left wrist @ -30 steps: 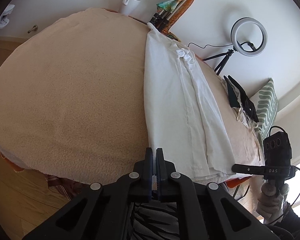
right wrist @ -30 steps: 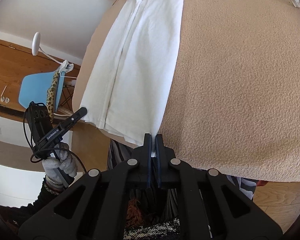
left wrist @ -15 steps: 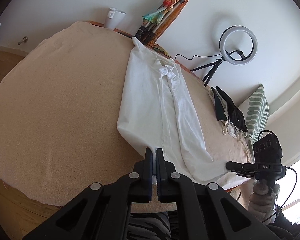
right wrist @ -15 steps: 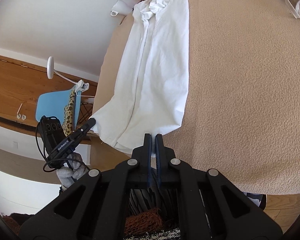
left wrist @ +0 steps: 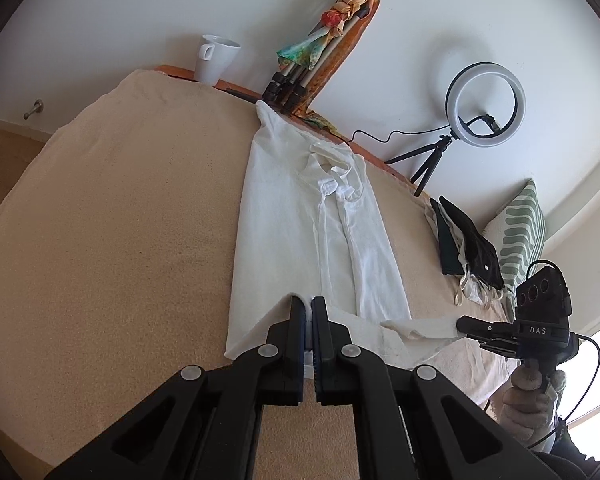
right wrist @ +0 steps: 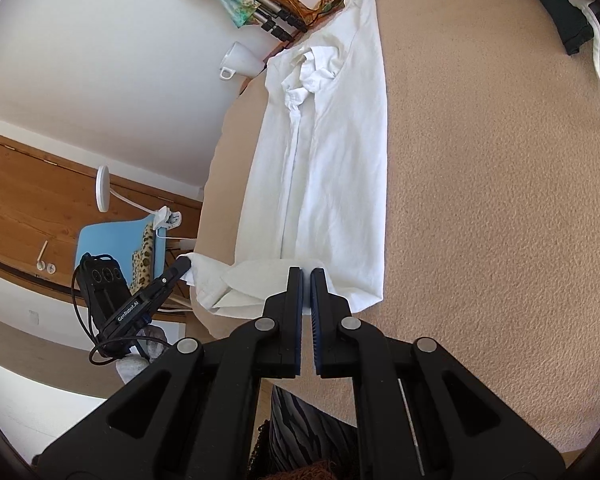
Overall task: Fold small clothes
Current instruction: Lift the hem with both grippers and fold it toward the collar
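A white button-up shirt (left wrist: 296, 232) lies lengthwise on the beige-covered table (left wrist: 100, 240), collar at the far end. My left gripper (left wrist: 308, 310) is shut on the shirt's near hem, which is lifted off the table. To the right in this view, my right gripper (left wrist: 466, 325) pinches the hem's other corner. In the right wrist view the shirt (right wrist: 328, 160) runs away from my right gripper (right wrist: 306, 278), shut on the raised hem. The left gripper (right wrist: 185, 261) grips the hem's left corner there. The hem sags between the two grippers.
A white mug (left wrist: 216, 58), a scarf-wrapped tripod bundle (left wrist: 320, 48) and a ring light (left wrist: 486, 106) stand along the far edge. Dark folded clothes (left wrist: 468, 244) and a green patterned cushion (left wrist: 520, 232) sit at the right. A blue chair (right wrist: 116, 248) stands beyond the table's left side.
Both grippers have risen and moved forward over the table with the hem. The shirt's lower end, which hung over the near edge, is now lifted and curls back above the shirt.
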`<state>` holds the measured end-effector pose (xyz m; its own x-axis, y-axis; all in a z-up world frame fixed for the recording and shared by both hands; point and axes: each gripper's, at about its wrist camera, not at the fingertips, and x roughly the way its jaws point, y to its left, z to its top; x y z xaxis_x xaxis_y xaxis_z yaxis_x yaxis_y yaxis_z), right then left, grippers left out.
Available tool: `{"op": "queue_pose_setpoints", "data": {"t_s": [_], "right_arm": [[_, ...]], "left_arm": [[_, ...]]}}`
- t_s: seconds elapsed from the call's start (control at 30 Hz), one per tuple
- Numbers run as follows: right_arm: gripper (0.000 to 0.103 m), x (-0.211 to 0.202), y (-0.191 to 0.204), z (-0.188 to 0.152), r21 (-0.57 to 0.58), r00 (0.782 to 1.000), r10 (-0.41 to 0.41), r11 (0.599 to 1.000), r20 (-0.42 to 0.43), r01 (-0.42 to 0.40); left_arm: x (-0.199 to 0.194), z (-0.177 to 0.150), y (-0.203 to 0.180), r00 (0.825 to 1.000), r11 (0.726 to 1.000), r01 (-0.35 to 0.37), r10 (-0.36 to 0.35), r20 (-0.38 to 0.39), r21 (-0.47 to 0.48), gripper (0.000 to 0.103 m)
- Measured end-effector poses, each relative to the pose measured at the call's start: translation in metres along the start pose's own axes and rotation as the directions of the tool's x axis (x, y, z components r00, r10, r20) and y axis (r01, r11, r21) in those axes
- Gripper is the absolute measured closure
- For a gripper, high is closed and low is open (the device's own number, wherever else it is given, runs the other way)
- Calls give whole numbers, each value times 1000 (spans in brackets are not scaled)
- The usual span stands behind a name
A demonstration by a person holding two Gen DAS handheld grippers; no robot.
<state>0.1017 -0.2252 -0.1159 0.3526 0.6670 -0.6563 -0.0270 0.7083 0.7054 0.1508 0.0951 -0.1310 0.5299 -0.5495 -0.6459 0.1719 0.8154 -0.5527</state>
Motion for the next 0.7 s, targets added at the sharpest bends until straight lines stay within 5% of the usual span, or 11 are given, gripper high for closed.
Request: {"op": "queue_pose_setpoints", "data": {"t_s": [0.37,0.7], "right_arm": [[98,30,-11,54,-6,996,-91,996,-4,91],[98,46,-25,70,15,987,-161,987,-14,161]], "left_arm": [[46,24,20,998,998,-53,52,-36,-25,103],[75,35,36,994,996,-85,83,-65,-38,103]]}}
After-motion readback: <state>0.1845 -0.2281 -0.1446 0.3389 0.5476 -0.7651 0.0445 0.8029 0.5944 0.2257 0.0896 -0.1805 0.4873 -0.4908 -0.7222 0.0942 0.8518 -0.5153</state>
